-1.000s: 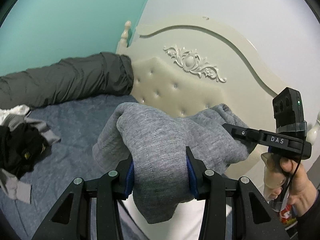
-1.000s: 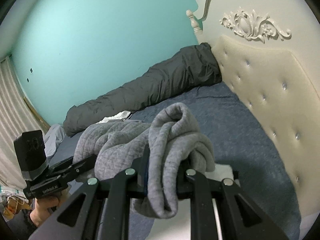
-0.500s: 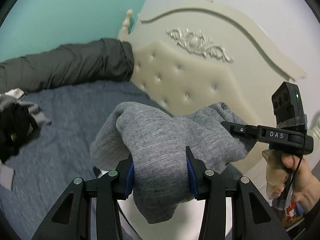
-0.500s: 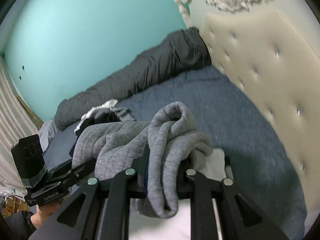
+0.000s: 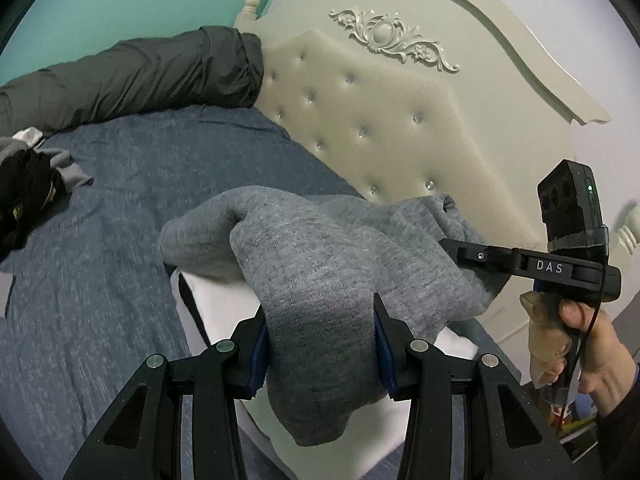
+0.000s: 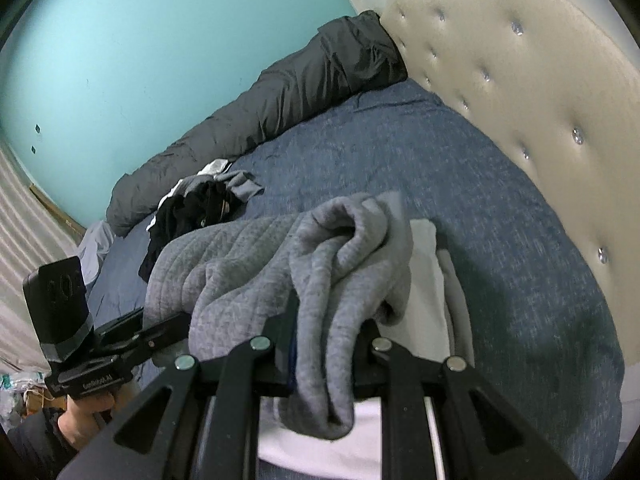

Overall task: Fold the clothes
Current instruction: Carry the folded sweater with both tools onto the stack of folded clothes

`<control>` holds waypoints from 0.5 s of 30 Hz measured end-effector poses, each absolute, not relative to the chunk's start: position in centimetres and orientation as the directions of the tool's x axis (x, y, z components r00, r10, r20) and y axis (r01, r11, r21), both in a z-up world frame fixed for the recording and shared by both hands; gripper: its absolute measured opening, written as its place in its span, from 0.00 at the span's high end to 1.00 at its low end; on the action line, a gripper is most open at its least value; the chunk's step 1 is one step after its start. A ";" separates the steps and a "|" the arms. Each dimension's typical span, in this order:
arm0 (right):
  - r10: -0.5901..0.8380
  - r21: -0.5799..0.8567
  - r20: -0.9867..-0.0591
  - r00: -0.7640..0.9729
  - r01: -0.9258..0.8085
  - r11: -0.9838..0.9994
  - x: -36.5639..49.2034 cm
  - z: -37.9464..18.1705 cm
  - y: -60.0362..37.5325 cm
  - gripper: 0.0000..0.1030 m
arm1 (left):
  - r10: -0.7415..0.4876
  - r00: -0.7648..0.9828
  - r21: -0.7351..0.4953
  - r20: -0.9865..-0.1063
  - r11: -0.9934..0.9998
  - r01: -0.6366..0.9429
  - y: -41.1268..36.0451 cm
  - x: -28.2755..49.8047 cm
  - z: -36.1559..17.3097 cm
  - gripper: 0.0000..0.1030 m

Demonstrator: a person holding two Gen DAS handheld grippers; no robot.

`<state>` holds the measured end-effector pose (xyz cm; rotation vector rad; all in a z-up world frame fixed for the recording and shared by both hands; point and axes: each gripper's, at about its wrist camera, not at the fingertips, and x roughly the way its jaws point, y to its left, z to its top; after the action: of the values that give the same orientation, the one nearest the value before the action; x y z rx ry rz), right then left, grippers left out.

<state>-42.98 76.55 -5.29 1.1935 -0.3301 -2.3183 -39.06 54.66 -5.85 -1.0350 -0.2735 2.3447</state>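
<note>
A folded grey sweatshirt [image 5: 320, 276] hangs between both grippers just above a white folded garment [image 5: 216, 304] on the blue bedspread [image 5: 120, 208]. My left gripper [image 5: 318, 344] is shut on a thick bunch of the grey cloth, which droops below its blue pads. My right gripper [image 6: 332, 356] is shut on the other end of the grey sweatshirt [image 6: 280, 272], a fold hanging down between the fingers. In the left wrist view the right gripper [image 5: 460, 250] reaches into the cloth from the right, held by a hand [image 5: 592, 352].
A dark grey rolled duvet [image 6: 288, 92] lies along the teal wall. A heap of black and grey clothes [image 6: 200, 208] sits mid-bed. The cream tufted headboard [image 6: 520, 80] borders the bed on the right. White folded garment [image 6: 424, 280] lies under the sweatshirt.
Both grippers have sunk toward the bed with the grey sweatshirt still gripped; the views tilt further down and the white garment below has come closer.
</note>
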 end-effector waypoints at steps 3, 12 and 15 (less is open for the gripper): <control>-0.537 0.430 -0.707 -0.461 0.322 -0.843 -42.5 -5.6 76.4 0.84 | 0.567 -0.529 -0.406 -0.632 -0.823 -0.397 54.6 -38.3 -6.3 0.54; -0.512 0.419 -0.761 -0.399 0.299 -0.857 -41.4 -6.8 76.7 0.84 | 0.591 -0.440 -0.507 -0.676 -0.807 -0.304 54.5 -36.5 -8.6 0.54; -0.505 0.424 -0.776 -0.378 0.279 -0.861 -41.1 -7.4 77.1 0.84 | 0.594 -0.423 -0.520 -0.684 -0.804 -0.289 54.7 -36.0 -9.0 0.54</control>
<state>-41.05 77.14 -7.35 1.3817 -0.3067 -2.2529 -35.96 54.75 -9.02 -1.2578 -0.4420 2.2340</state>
